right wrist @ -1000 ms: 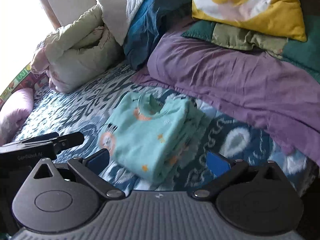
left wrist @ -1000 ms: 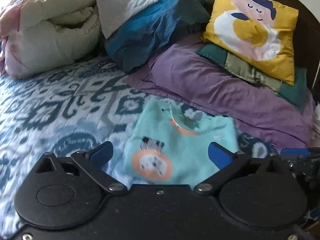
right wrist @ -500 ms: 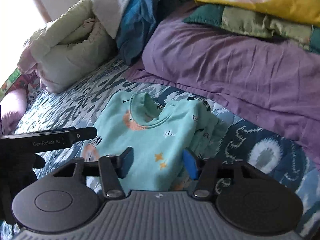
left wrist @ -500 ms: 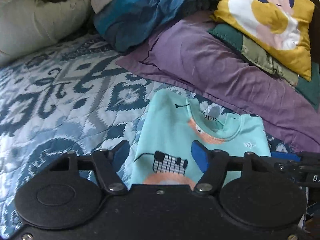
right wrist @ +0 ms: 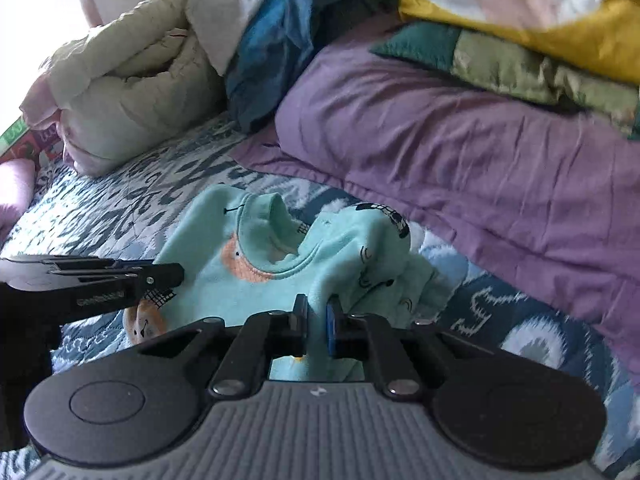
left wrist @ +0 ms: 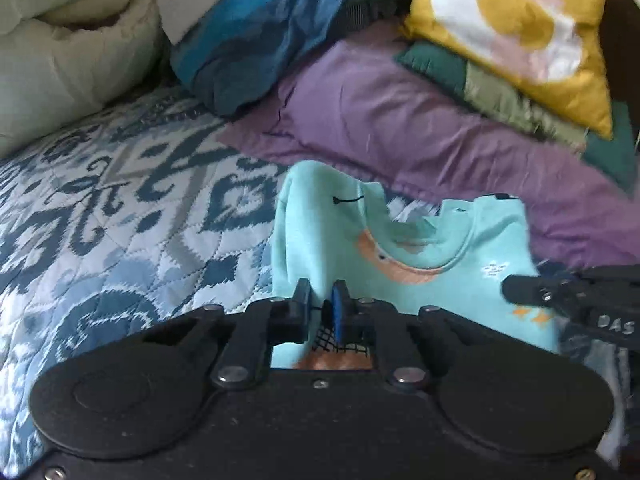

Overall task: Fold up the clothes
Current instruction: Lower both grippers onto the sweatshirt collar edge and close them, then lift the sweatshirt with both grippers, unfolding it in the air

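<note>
A folded mint-green child's sweatshirt [left wrist: 420, 248] with orange prints lies on the blue-patterned quilt [left wrist: 120, 220]; it also shows in the right wrist view [right wrist: 260, 276]. My left gripper [left wrist: 321, 308] is shut on the sweatshirt's near left part, pinching up a ridge of fabric. My right gripper [right wrist: 317, 318] is shut on the sweatshirt's near right part, fabric bunched between its fingers. Each gripper shows from the side in the other's view: the right one [left wrist: 568, 300] and the left one [right wrist: 100, 280].
A purple pillow [left wrist: 420, 120] lies right behind the sweatshirt, with a yellow cushion [left wrist: 520, 32] and a green cushion [right wrist: 500, 60] on it. A blue pillow [left wrist: 280, 28] and a cream duvet [left wrist: 60, 60] sit at the back left. A pink cushion [right wrist: 14, 188] is at the far left.
Both grippers moved down onto the sweatshirt and went from wide open to shut on its fabric. The cloth has risen into ridges at both grip points.
</note>
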